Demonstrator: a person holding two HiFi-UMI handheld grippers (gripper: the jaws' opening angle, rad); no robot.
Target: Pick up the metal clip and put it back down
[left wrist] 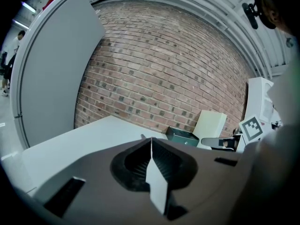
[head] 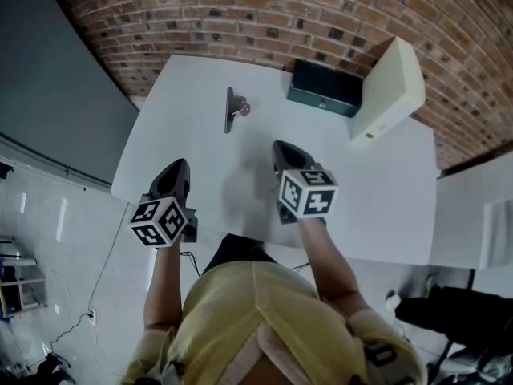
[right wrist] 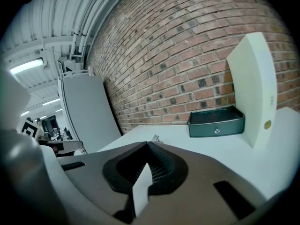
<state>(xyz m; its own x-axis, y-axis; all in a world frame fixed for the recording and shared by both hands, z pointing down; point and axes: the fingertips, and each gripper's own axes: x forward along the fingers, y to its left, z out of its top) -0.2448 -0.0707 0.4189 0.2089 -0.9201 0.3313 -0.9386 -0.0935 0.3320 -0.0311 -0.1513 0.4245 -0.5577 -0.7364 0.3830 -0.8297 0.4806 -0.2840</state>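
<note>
The metal clip (head: pixel 234 109) lies on the white table (head: pixel 184 95) towards the far side, dark with a shiny handle. In the right gripper view the clip (right wrist: pixel 156 138) shows just past the jaw tips, and in the left gripper view only a bit of the clip (left wrist: pixel 142 136) peeks over them. My left gripper (head: pixel 178 168) hangs at the table's near left edge, shut and empty. To the right of it, my right gripper (head: pixel 282 147) hovers over the table's near middle, also shut with nothing in it. Both are well short of the clip. The jaws of the left gripper (left wrist: pixel 151 142) and the right gripper (right wrist: pixel 147 146) meet.
A dark green box (head: pixel 325 87) stands at the back of the table, with a cream block (head: pixel 389 91) leaning to its right. A brick wall (head: pixel 264 10) runs behind. A grey panel (head: pixel 48 95) stands at the left, off the table.
</note>
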